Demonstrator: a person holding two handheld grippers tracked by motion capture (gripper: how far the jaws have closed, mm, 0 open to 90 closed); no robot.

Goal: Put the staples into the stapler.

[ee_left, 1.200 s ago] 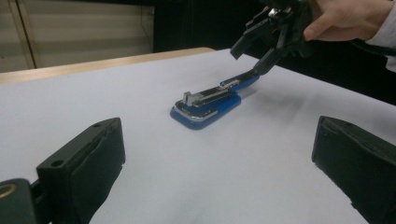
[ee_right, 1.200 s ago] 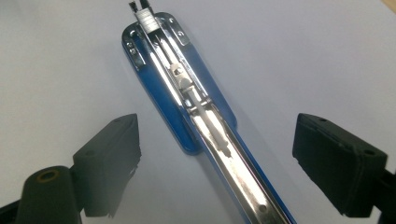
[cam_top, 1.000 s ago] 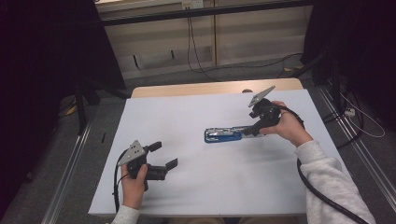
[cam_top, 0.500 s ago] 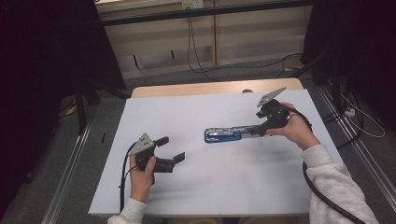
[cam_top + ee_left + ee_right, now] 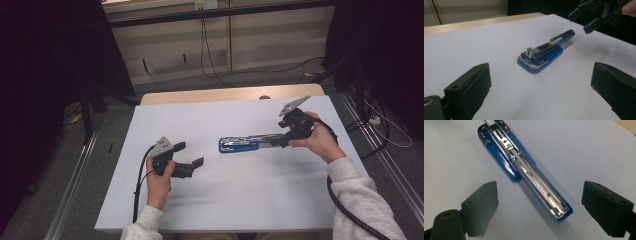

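Stapler (image 5: 248, 143) is lying swung open on the counter (image 5: 250, 200), so the right gripper (image 5: 281, 141) is hovering released over its tray end (left gripper (image 5: 192, 163) also released, waiting apart).

Stapler (image 5: 247, 143) lies on table (image 5: 240, 200), between left gripper (image 5: 192, 159) and right gripper (image 5: 279, 141)

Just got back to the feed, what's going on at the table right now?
A person holds a gripper in each hand over a white table. A blue stapler lies folded open flat, its metal staple channel facing up. The right gripper hangs at the stapler's far end with its jaws wide apart and nothing between them. The left gripper is off to the side, also open, pointing toward the stapler's wide blue end but well short of it. Neither one is gripping the stapler.
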